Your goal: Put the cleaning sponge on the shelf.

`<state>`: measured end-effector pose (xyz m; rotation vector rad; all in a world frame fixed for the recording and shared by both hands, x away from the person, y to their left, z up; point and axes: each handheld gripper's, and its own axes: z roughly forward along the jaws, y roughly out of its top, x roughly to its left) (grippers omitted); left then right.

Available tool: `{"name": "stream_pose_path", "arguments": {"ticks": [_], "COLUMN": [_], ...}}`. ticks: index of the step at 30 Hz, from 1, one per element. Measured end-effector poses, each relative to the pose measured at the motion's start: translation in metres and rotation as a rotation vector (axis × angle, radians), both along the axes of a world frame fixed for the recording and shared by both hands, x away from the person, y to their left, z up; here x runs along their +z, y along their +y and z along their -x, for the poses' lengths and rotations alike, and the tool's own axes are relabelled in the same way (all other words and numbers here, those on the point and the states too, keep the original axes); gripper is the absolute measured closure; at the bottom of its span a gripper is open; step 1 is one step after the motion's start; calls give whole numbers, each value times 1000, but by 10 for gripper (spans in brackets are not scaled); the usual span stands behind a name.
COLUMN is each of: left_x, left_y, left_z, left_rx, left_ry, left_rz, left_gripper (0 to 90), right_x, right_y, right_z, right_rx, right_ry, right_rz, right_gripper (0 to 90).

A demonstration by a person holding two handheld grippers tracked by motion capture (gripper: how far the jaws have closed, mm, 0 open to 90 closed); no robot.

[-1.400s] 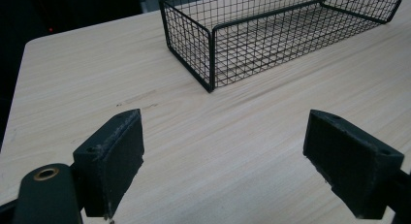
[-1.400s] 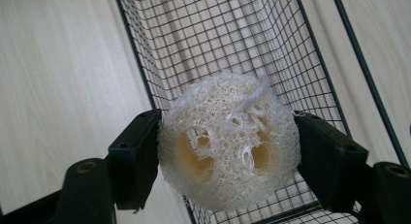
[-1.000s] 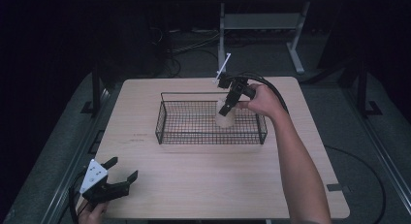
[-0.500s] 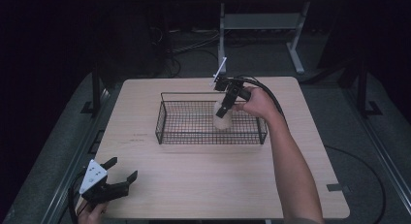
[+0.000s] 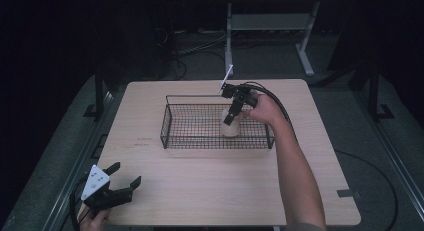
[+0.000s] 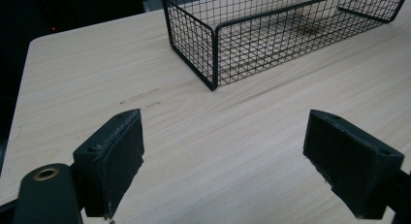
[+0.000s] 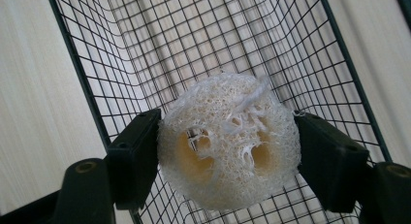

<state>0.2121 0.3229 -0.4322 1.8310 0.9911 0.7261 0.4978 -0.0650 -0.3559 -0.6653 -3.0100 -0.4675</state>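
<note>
Work: right gripper lowers a loofah into the basket; judged near set-down.
Loofah: pale, fibrous cylinder piece, at the right end of the basket, close to its near wall. In the high view I cannot tell whether its base touches the mesh floor.
Right jaws: clenched on the loofah, one pad on each side of its round face, holes facing the camera.
Long axis: roughly upright, running down from the jaws toward the basket floor; the gripper points down and slightly toward the near side.
Key relation: loofah lies directly below and between the right jaws, basket floor just under it. The next move looks like a short drop, then release.
Left gripper: at the near left corner of the table, well apart from the basket.
Left jaws: released, wide, nothing between them; bare table ahead.
Nearer hand: right, by far.
Risk: loofah may tip on release.
</note>
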Motion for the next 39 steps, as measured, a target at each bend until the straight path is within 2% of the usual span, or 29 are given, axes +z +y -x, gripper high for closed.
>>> {"name": "stream_pose_path", "arguments": {"ticks": [12,21,31,34,39], "left_x": [0,0,0,0,0], "left_y": [0,0,1,0,0], "left_z": [1,0,1,0,1], "left_rx": [-1,-1,1,0,-2], "left_ry": [-1,1,-2,0,-1], "left_rz": [-3,0,1,0,-5], "left_gripper": [138,138,138,138,138], "right_x": [-12,-25,-28,-27,-23], "right_y": [9,6,4,2,3], "right_z": [0,-2,-1,0,2], "right_rx": [11,-3,-17,-24,-24], "right_ry": [16,29,33,31,31], "right_rz": [11,6,-8,-8,-17], "right_gripper": [280,280,267,221,201]}}
